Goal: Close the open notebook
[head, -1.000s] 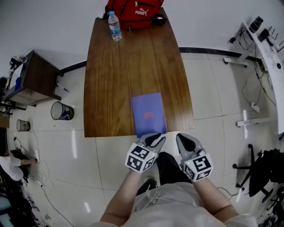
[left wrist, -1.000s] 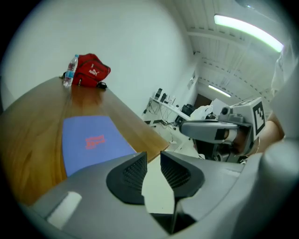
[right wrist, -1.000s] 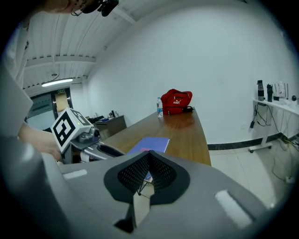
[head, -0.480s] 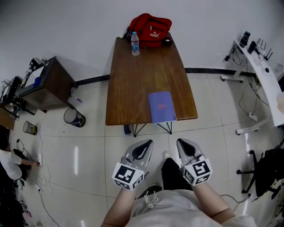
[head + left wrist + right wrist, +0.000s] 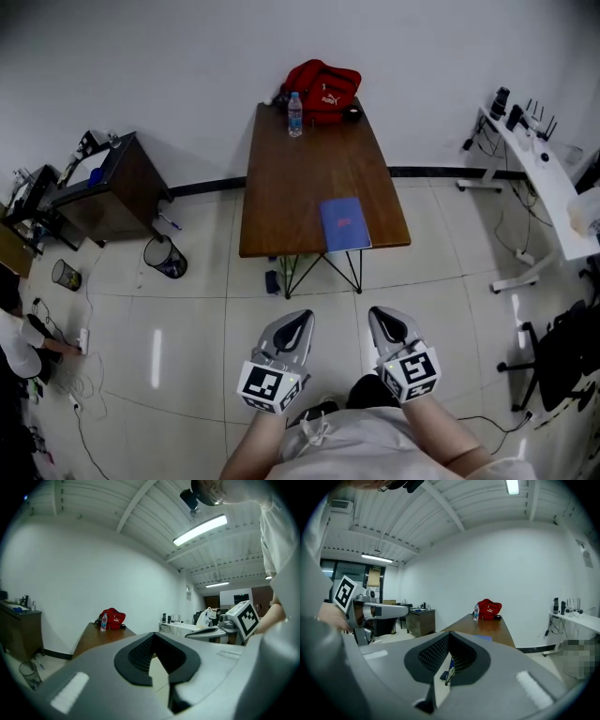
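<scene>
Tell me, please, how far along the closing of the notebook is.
Done: the notebook lies closed, blue cover up, at the near edge of the table. In hand: nothing; the left tool and right tool are shut, empty, over the floor short of it. Left: nothing visible.

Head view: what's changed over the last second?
The person has backed away from the table; the left gripper, earlier at the near edge of the blue notebook, and the right gripper now hang over the floor, both shut and empty. The blue notebook stays closed at the table's near right corner; the water bottle and red bag stay at the far end.
</scene>
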The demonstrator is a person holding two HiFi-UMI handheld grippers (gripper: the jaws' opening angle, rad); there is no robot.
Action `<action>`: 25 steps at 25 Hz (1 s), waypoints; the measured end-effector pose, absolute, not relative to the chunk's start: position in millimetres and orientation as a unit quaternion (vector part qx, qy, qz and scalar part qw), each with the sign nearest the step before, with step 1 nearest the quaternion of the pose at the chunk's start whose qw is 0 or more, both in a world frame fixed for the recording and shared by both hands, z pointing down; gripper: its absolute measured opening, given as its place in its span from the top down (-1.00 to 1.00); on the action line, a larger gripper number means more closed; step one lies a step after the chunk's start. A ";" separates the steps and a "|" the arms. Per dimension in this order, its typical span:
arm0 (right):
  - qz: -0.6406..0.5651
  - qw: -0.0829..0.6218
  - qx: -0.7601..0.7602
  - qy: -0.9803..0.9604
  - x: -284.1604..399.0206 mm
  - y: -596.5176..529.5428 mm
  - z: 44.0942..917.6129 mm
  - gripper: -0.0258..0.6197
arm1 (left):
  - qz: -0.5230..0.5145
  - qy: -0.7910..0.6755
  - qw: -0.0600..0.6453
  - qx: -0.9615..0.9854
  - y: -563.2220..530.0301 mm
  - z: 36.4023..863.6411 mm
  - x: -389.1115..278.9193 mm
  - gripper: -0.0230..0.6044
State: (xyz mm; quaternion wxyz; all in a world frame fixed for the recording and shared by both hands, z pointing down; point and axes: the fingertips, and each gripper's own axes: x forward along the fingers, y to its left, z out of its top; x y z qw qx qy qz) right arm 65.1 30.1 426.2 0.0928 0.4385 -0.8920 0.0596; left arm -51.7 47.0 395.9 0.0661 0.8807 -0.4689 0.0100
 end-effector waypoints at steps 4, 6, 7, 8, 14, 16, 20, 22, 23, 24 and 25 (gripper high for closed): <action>0.058 0.097 0.432 -0.895 60.4 45.8 426.9 0.92 | -0.014 -0.459 0.074 0.885 60.9 392.8 -58.4 0.91; 0.058 0.097 0.425 -0.898 59.0 51.0 425.5 0.92 | -0.013 -0.468 0.063 0.881 64.2 387.5 -62.1 0.91; 0.058 0.097 0.423 -0.899 59.6 53.2 424.7 0.92 | -0.012 -0.475 0.058 0.878 65.5 385.3 -63.2 0.91; 0.059 0.096 0.422 -0.900 61.0 54.9 423.9 0.92 | -0.010 -0.481 0.054 0.875 66.9 383.5 -63.9 0.91; 0.051 0.091 0.417 -0.903 72.4 57.8 419.5 0.92 | -0.001 -0.501 0.045 0.864 75.0 381.6 -57.6 0.91; 0.049 0.089 0.411 -0.906 72.3 60.4 418.0 0.92 | 0.000 -0.503 0.047 0.863 77.7 383.5 -54.5 0.91; 0.041 0.090 0.400 -0.911 74.8 64.5 413.4 0.92 | 0.003 -0.501 0.049 0.864 79.1 383.1 -45.4 0.91; 0.038 0.086 0.400 -0.912 79.3 64.6 409.4 0.92 | 0.005 -0.499 0.049 0.865 80.6 383.0 -38.8 0.91; 0.038 0.085 0.401 -0.911 81.7 65.0 408.8 0.92 | 0.005 -0.499 0.049 0.865 81.7 383.6 -36.2 0.91; 0.038 0.084 0.402 -0.911 83.8 65.5 409.0 0.92 | 0.006 -0.498 0.049 0.866 82.7 384.3 -34.3 0.91; 0.038 0.085 0.403 -0.910 85.5 66.2 409.5 0.92 | 0.007 -0.498 0.049 0.866 83.6 385.0 -33.1 0.91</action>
